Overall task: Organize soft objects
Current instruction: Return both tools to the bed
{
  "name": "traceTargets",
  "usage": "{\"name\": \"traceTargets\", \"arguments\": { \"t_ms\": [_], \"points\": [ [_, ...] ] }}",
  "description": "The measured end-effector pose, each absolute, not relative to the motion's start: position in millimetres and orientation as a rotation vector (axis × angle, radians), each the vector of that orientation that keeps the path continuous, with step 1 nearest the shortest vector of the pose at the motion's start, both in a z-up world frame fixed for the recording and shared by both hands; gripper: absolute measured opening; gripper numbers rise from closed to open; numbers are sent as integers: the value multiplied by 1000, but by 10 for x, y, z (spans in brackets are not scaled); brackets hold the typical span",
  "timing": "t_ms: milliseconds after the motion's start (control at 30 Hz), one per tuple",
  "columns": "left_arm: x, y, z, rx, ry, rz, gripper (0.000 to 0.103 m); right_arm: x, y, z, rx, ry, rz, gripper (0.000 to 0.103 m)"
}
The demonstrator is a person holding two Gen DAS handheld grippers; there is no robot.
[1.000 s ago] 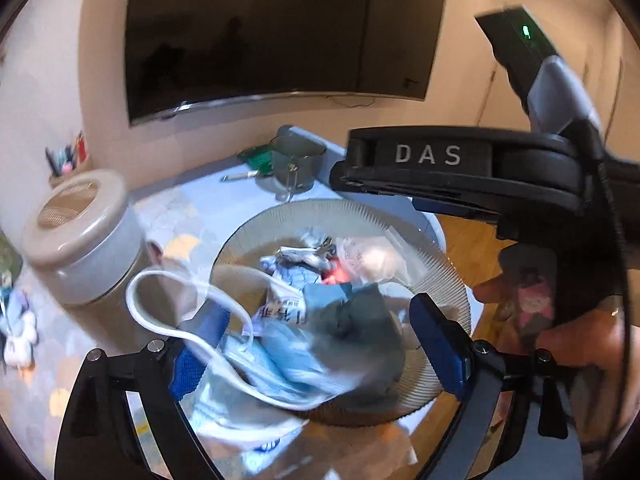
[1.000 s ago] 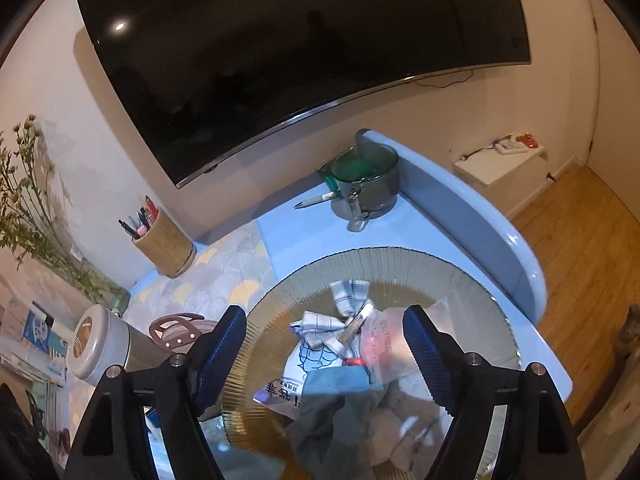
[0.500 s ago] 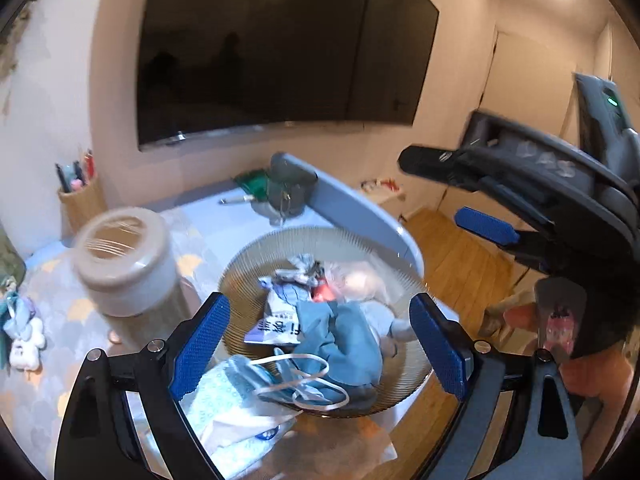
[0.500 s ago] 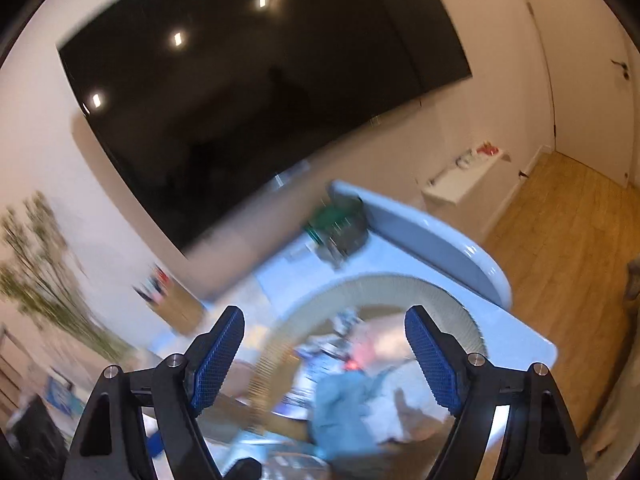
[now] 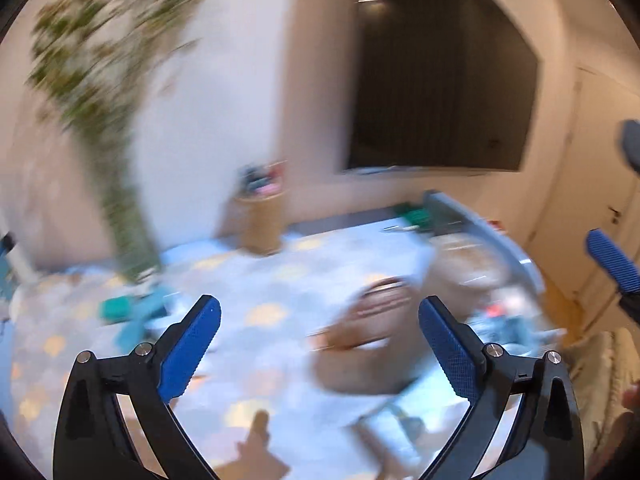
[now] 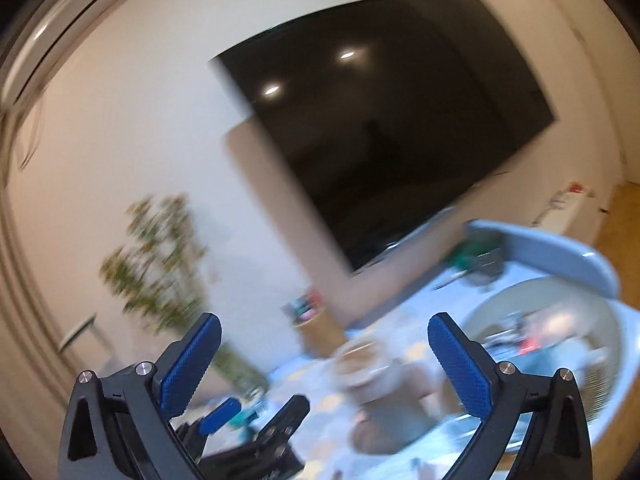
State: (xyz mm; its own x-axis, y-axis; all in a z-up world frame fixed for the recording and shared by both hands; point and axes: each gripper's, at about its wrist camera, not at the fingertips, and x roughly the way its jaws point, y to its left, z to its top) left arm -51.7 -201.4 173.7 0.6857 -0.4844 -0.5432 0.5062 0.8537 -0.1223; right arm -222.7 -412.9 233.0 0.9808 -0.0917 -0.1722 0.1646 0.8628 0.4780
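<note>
Well, both views are smeared with motion blur, so fine detail is hard to read; the left gripper [image 5: 320, 340] has its blue pads spread wide with nothing between them, and the right gripper [image 6: 324, 354] is just as wide and just as empty; neither is carrying anything, which suits a reach for something new. The soft objects [image 6: 532, 340] sit in a heap inside the ribbed round tray [image 6: 592, 384] at the right edge of the right wrist view; in the left wrist view the same pile shows only as a blur at centre right, so the individual pieces cannot be told apart. A beige lidded jar [image 5: 376, 344] stands lower centre, just left of the tray. Both cameras point towards the left part of the patterned table [image 5: 260, 280], where a small teal item [image 5: 132, 312] lies at lower left, well apart from the tray; my guess is that it is next to gather, hence the open jaws. At the back, a pen holder [image 5: 262, 220] stands by the wall, a dried plant [image 5: 100, 100] fills the upper left, and a dark television [image 6: 400, 140] hangs above.
</note>
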Motion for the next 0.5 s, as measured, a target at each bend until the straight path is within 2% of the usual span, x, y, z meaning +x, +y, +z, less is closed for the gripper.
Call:
{"name": "traceTargets", "arguments": {
  "t_ms": [133,300,500],
  "points": [
    [55,-1207,1297,41,676,-388,99,-1614,-3456,2089,419,233,-2,103],
    [793,-322,722,-43,814,-230,99,-698,-2800,1256,361,444,27,103],
    [1401,70,346,-236,868,-212,99,118,-2505,463,327,681,-18,103]
  ]
}}
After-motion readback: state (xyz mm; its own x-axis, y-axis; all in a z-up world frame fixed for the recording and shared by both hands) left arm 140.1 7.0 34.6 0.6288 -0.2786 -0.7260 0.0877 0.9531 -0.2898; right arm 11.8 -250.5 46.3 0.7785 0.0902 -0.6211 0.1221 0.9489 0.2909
